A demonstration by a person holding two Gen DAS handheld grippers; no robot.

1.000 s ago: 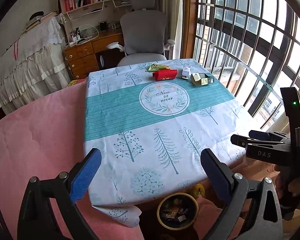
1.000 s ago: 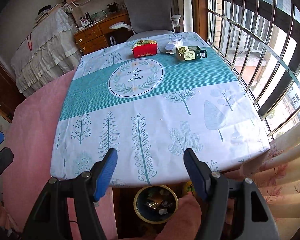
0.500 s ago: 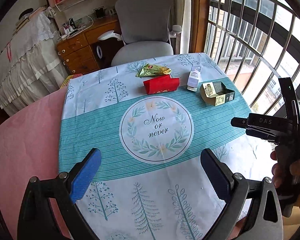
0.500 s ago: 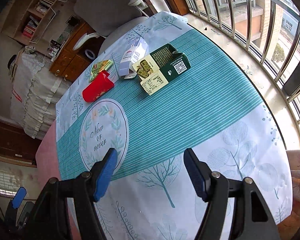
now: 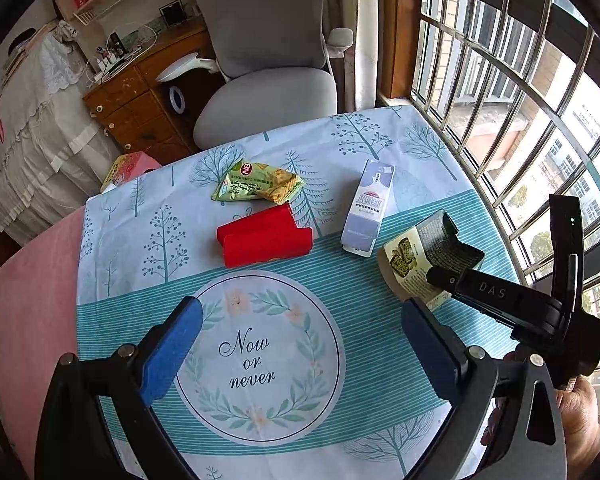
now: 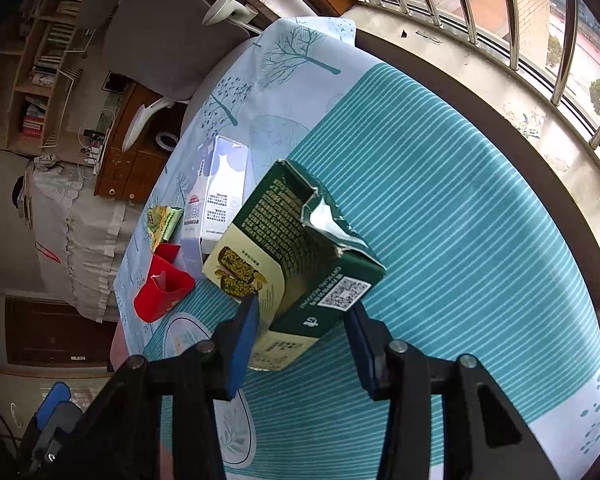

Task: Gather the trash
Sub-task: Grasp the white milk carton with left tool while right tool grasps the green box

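Note:
Trash lies on the far part of the tablecloth: a green snack wrapper (image 5: pixel 258 187), a red carton (image 5: pixel 265 236), a pale purple carton (image 5: pixel 369 208) and a torn dark green box (image 5: pixel 420 252). In the right wrist view the green box (image 6: pixel 300 256) sits between the open fingers of my right gripper (image 6: pixel 300 332), its near end inside the gap, the jaws apart from its sides. My left gripper (image 5: pixel 300 344) is open and empty above the round "Now or never" print (image 5: pixel 256 356). The right gripper's body (image 5: pixel 512 304) shows in the left wrist view.
A grey office chair (image 5: pixel 268 80) stands behind the table's far edge, beside a wooden desk (image 5: pixel 140 108). A barred window (image 5: pixel 520 100) runs along the right. Pink cloth (image 5: pixel 32 300) covers the left side. The red carton (image 6: pixel 162 290) and purple carton (image 6: pixel 216 196) lie left of the green box.
Both grippers have moved forward from the table's near edge toward the trash. The right gripper has tilted and closed in around the green box. The bin under the near edge has left view.

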